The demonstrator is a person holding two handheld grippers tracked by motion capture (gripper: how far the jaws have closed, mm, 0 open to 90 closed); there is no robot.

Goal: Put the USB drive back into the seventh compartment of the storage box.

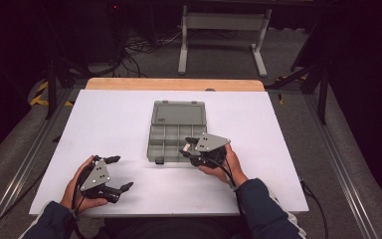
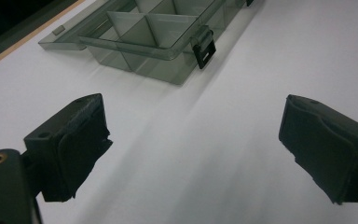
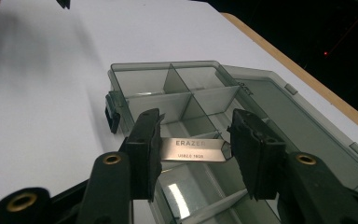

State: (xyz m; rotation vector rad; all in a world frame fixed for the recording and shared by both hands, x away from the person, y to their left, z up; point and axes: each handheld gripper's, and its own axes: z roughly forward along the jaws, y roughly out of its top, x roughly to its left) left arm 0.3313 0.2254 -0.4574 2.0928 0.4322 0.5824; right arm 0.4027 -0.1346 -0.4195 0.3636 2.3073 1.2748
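Observation:
A grey see-through compartment box (image 1: 151,144) lies open at the middle of the white table, its lid (image 1: 178,113) flat behind it. My right gripper (image 1: 188,149) hovers over the box's near right corner, shut on a small metal USB stick (image 3: 191,150) marked ERAZER. The stick spans crosswise between the pads (image 3: 154,149), above a near compartment of the box (image 3: 116,77). My left gripper (image 1: 122,173) rests at the table's front left, open, with bare table between its jaws (image 2: 193,112). The box (image 2: 168,49) and its black latch (image 2: 204,49) lie ahead of it.
A wooden strip (image 1: 174,83) runs along the table's far edge. Metal rails (image 1: 343,164) flank the table on both sides. A white stand (image 1: 224,22) and cables (image 1: 139,47) sit on the floor beyond. White table surface (image 1: 258,124) lies bare right of the box.

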